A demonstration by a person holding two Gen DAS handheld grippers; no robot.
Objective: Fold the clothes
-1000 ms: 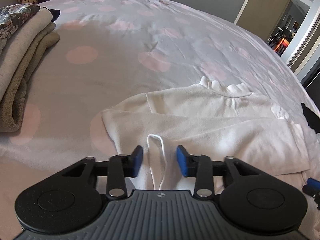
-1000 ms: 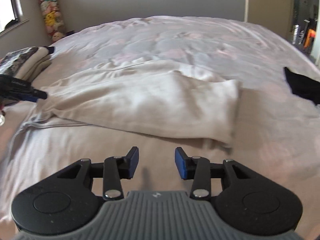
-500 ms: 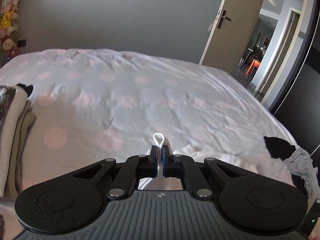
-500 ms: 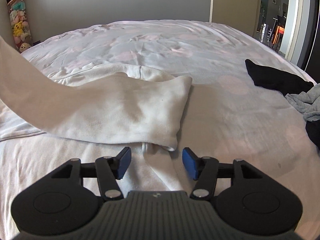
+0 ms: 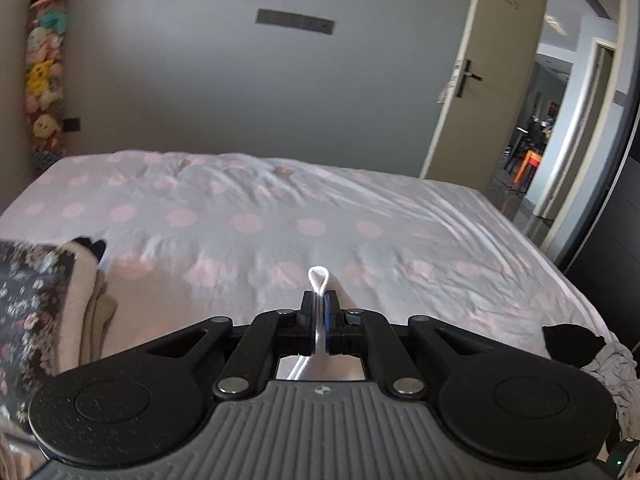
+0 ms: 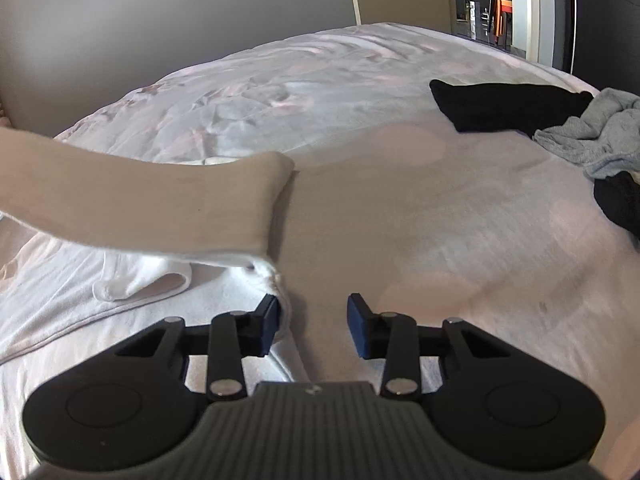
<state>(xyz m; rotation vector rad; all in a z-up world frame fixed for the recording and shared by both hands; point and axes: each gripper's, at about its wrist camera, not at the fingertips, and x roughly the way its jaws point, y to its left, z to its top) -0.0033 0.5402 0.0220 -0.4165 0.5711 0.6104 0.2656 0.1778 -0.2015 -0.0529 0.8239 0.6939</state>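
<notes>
1. Polka-dot bed [image 5: 248,216]: folded stack [image 5: 48,304] at its left, dark clothes [image 6: 508,106] unfolded at right.
2. My left gripper [image 5: 319,320] is clamped on the white garment [image 6: 140,204], lifting one edge.
3. My right gripper [image 6: 312,320], jaws apart and just closing, straddles its other edge; fold barely begun.

The left gripper [image 5: 319,322] blocks most of the white garment [image 5: 318,278] it pinches; only a small loop of hem shows above the pads. A folded stack of clothes [image 5: 36,312] runs off the left edge, its floral top layer blurred. Beyond the open door [image 5: 476,76], hallway furniture is too small to identify. From the right wrist, the garment's lifted sleeve [image 6: 140,200] leaves the frame at left, smeared by motion, hiding the fabric beneath. A grey garment [image 6: 592,140] and dark clothing [image 6: 508,106] are cut off at right.
</notes>
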